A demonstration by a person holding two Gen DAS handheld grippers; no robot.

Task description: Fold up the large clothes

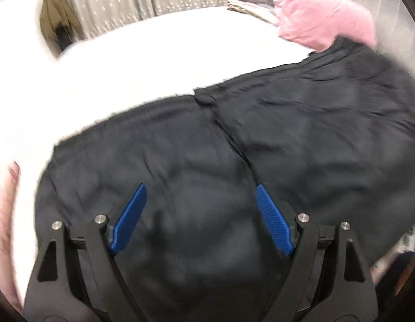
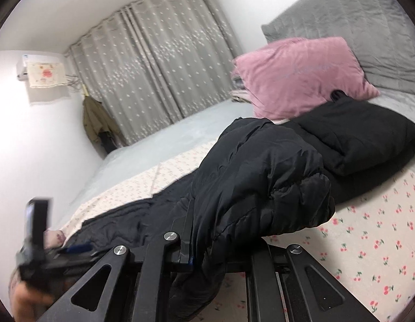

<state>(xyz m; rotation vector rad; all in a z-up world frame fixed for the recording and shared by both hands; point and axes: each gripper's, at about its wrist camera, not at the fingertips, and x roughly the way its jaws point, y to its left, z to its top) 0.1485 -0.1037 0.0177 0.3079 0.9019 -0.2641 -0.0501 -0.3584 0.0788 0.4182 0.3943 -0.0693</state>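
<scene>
A large black padded jacket (image 1: 261, 139) lies spread across the bed. My left gripper (image 1: 200, 198) hovers just above its lower part, jaws wide open, the blue pads (image 1: 130, 217) empty. In the right wrist view the jacket (image 2: 261, 177) is bunched and lifted, a thick fold draped over my right gripper (image 2: 207, 244), which is shut on that fold; the fingertips are hidden under the fabric. The left gripper (image 2: 73, 249) shows blurred at the lower left, low over the jacket's edge.
A pink pillow (image 2: 296, 75) and folded bedding (image 1: 250, 2) lie at the head of the bed. The flowered sheet (image 2: 374, 241) covers the near side. A grey headboard (image 2: 349, 16), curtains (image 2: 153, 67) and a hanging olive coat (image 2: 96, 120) stand beyond.
</scene>
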